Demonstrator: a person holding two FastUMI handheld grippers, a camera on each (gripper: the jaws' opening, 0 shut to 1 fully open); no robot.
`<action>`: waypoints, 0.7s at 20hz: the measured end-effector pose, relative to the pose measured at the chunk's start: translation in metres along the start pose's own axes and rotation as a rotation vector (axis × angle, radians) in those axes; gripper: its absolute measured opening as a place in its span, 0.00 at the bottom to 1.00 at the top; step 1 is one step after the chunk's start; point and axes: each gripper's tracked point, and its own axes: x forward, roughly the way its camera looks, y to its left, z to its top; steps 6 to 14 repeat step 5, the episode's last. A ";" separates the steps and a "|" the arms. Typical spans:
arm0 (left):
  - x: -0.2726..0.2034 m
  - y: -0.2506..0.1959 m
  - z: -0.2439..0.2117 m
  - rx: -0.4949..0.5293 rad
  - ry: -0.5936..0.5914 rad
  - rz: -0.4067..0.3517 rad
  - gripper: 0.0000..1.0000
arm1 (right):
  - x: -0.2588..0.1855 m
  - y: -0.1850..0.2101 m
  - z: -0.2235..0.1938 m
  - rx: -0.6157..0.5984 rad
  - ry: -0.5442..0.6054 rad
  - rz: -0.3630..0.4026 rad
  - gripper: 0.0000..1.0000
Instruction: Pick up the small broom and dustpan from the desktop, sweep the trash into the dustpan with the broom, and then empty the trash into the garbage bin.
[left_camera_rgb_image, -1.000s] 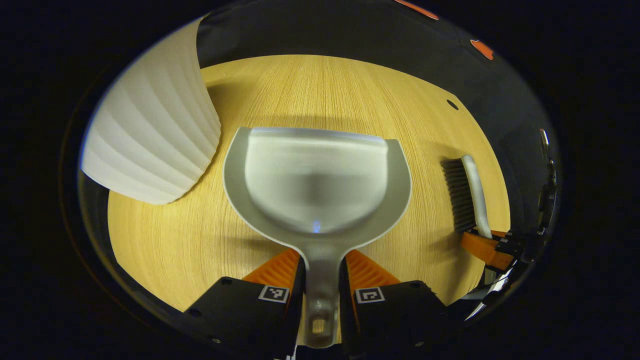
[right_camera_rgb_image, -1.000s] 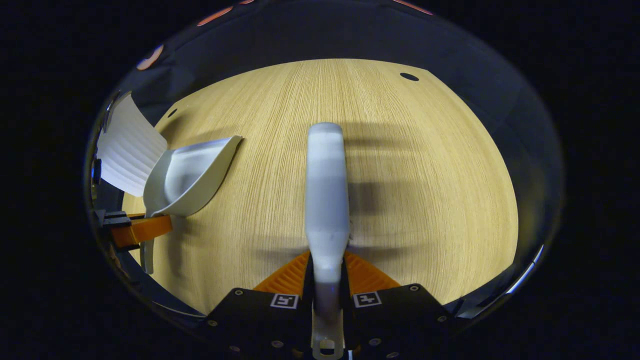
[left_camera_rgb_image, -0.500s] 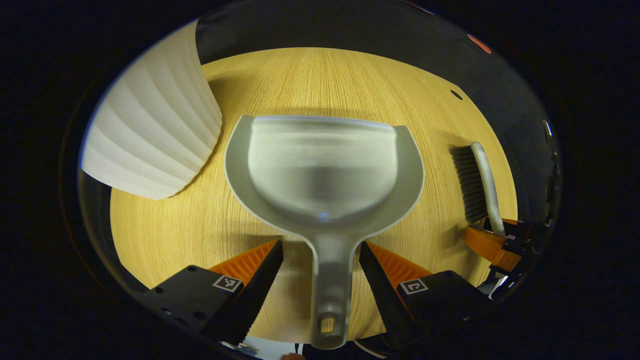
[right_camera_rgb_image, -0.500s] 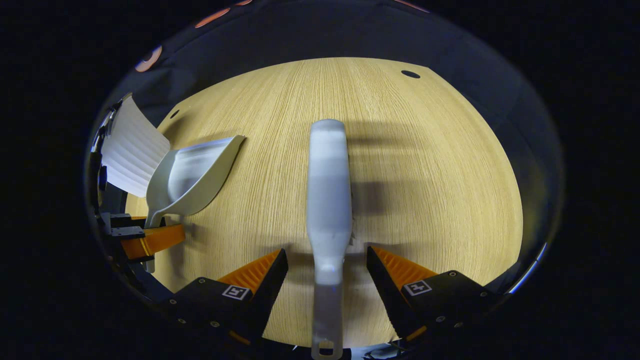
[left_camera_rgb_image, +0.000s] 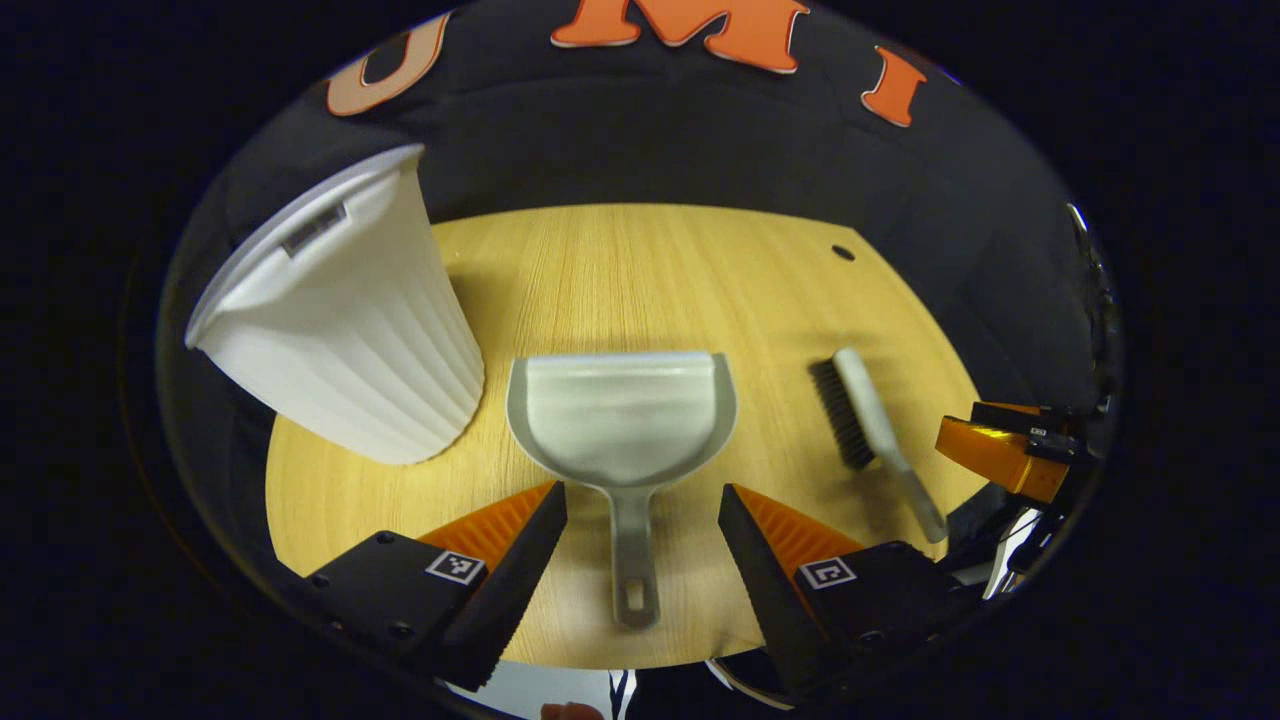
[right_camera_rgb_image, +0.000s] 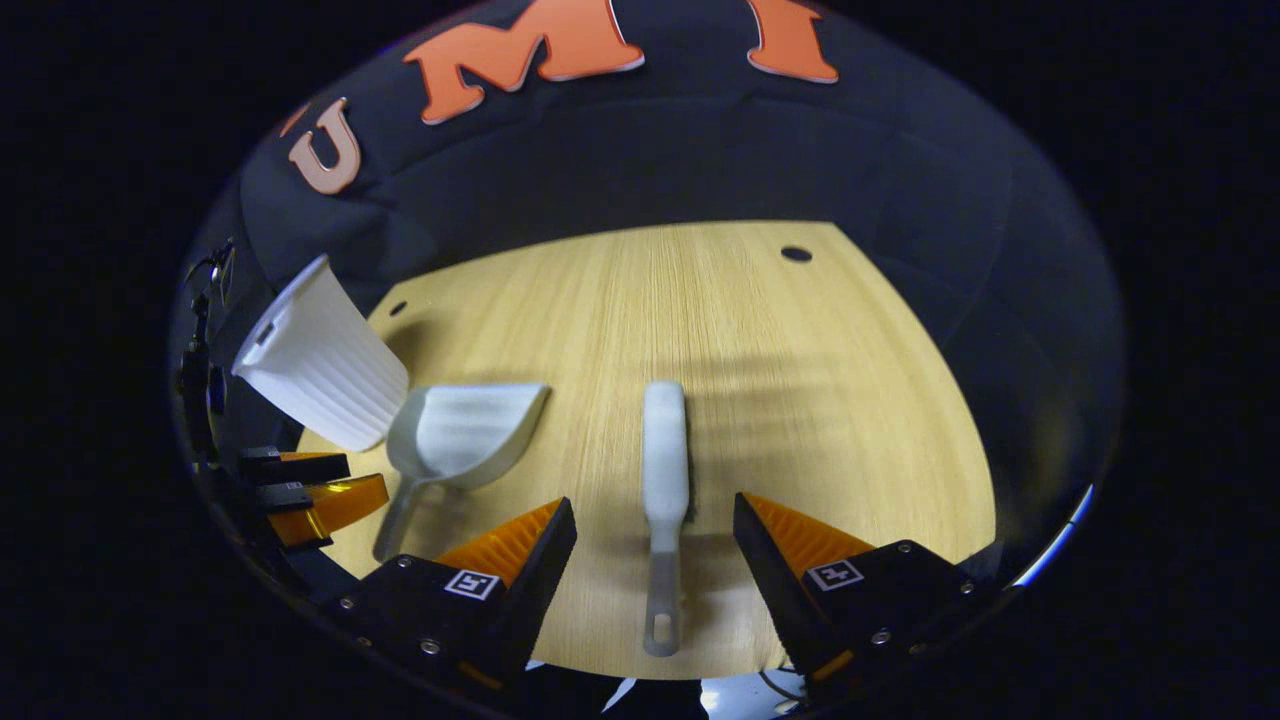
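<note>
A grey dustpan (left_camera_rgb_image: 622, 415) lies flat on the wooden desktop (left_camera_rgb_image: 640, 280), handle toward me. My left gripper (left_camera_rgb_image: 640, 535) is open, pulled back, its fingers either side of the handle without touching. The small broom (left_camera_rgb_image: 865, 420) lies to the right of the pan, bristles facing left. In the right gripper view the broom (right_camera_rgb_image: 663, 470) lies on the desktop (right_camera_rgb_image: 800, 380) with its handle toward me, and my right gripper (right_camera_rgb_image: 652, 545) stands open around the handle's end, not touching. The dustpan (right_camera_rgb_image: 455, 440) lies to the broom's left.
A white ribbed garbage bin (left_camera_rgb_image: 340, 330) stands at the desktop's left, close to the pan; the bin (right_camera_rgb_image: 320, 370) also stands at the left in the right gripper view. Small round holes (right_camera_rgb_image: 796, 254) mark the desktop's far corners. The booth's black cloth wall rises behind.
Both grippers opened and let go of the dustpan and broom, which now lie on the desktop. Both then drew back and up, so the tools look smaller and farther.
</note>
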 end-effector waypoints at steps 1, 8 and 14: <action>-0.003 0.012 0.027 0.015 -0.067 -0.001 0.98 | -0.018 0.006 0.021 -0.009 -0.068 0.010 0.95; -0.026 0.014 0.045 0.045 -0.326 -0.004 0.98 | -0.089 0.025 0.092 -0.040 -0.329 0.032 0.95; -0.026 0.014 0.045 0.045 -0.326 -0.004 0.98 | -0.089 0.025 0.092 -0.040 -0.329 0.032 0.95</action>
